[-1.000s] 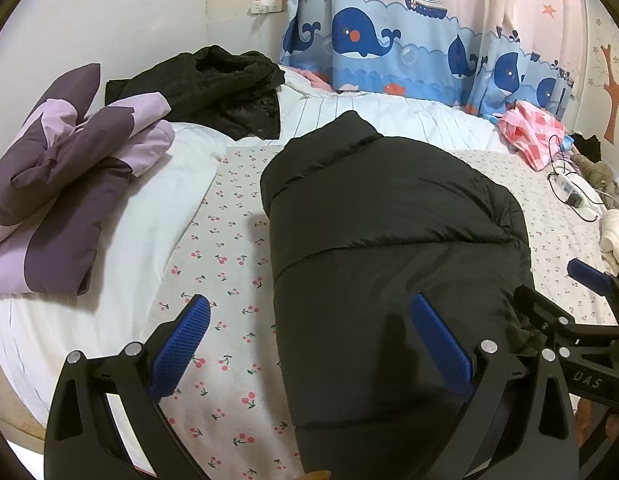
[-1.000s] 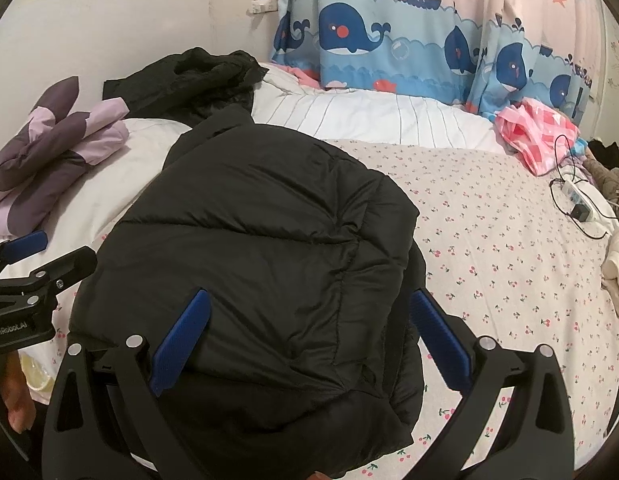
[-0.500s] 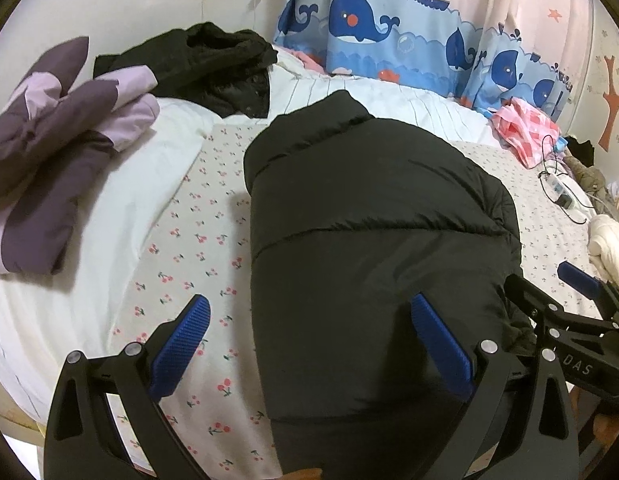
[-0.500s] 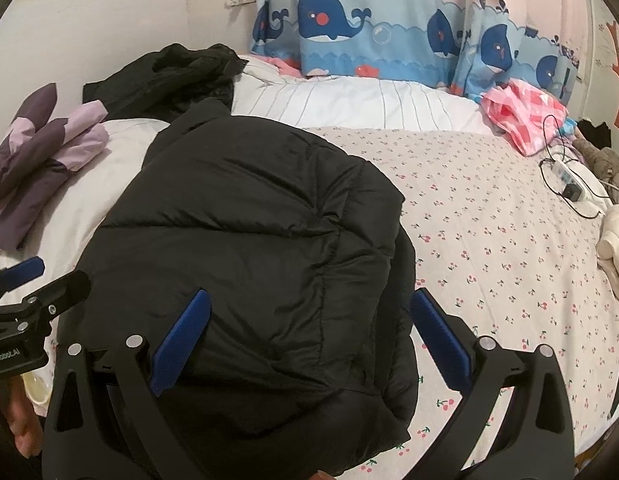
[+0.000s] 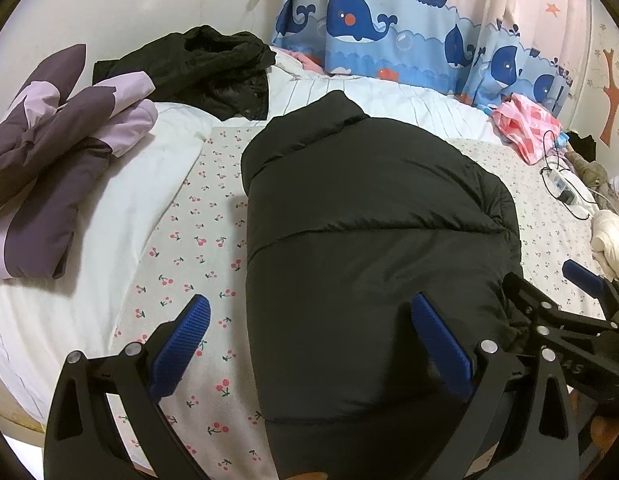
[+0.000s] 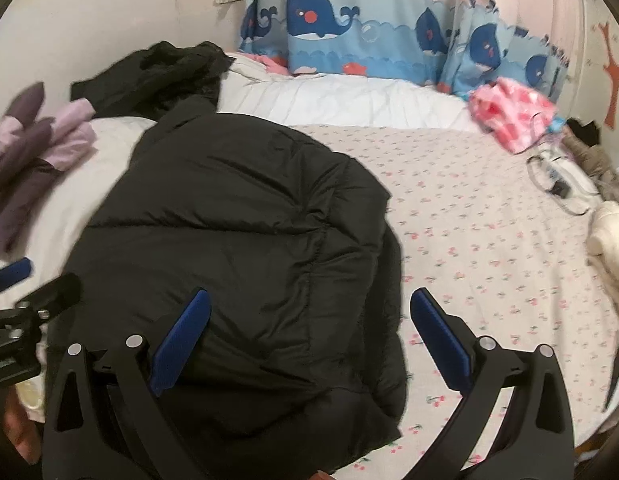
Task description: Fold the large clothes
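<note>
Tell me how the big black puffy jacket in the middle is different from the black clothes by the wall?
The puffy jacket lies smoothed into a neat folded block on the cherry-print sheet; the black clothes by the wall sit in a crumpled heap on the white bedding. The jacket is close, in front of both open grippers; the heap is far back near the whale curtain. Both are black.

Black puffer jacket, cherry-print sheet

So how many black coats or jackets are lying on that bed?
2. The black puffer jacket lies folded in the foreground between both grippers. A crumpled black jacket sits at the far left near the wall. Others may be hidden among the piles at the right edge.
</note>
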The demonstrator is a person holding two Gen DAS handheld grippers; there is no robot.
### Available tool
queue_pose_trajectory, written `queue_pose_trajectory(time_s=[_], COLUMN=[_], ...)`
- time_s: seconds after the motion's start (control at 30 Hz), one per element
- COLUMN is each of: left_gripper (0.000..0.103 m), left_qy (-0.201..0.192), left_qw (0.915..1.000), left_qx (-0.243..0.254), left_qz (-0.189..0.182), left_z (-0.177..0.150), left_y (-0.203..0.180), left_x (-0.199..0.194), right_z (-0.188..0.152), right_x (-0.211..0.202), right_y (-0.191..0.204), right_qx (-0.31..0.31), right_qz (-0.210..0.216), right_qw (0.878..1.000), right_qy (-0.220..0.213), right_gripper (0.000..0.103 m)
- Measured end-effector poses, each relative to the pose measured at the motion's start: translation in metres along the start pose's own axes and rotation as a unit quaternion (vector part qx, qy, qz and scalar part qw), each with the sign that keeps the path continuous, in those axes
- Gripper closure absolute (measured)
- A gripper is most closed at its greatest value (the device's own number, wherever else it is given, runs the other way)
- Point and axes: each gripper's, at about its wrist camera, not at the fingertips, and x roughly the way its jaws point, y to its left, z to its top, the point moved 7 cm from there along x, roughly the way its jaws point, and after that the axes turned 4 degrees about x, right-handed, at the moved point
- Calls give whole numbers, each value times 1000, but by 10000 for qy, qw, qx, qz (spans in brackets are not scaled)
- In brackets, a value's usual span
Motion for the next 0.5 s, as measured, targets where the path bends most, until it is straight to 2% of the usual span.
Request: queue_pose_trajectory(time_s=[0.13, 0.5], left_gripper=[7, 7], left_qy=[11, 12], left_qw=[10000, 10000], left_qx=[22, 41], left_qz=[14, 67], left_z=[0, 0], left_y=[0, -1], left_x=[0, 1], right_z=[-2, -4], right_x=[3, 7], right_y=[3, 6], right_qx=[-183, -296], right_qz=[-348, -424], right_qw=[9992, 9987], right_qy=[2, 46], right_gripper=[6, 6])
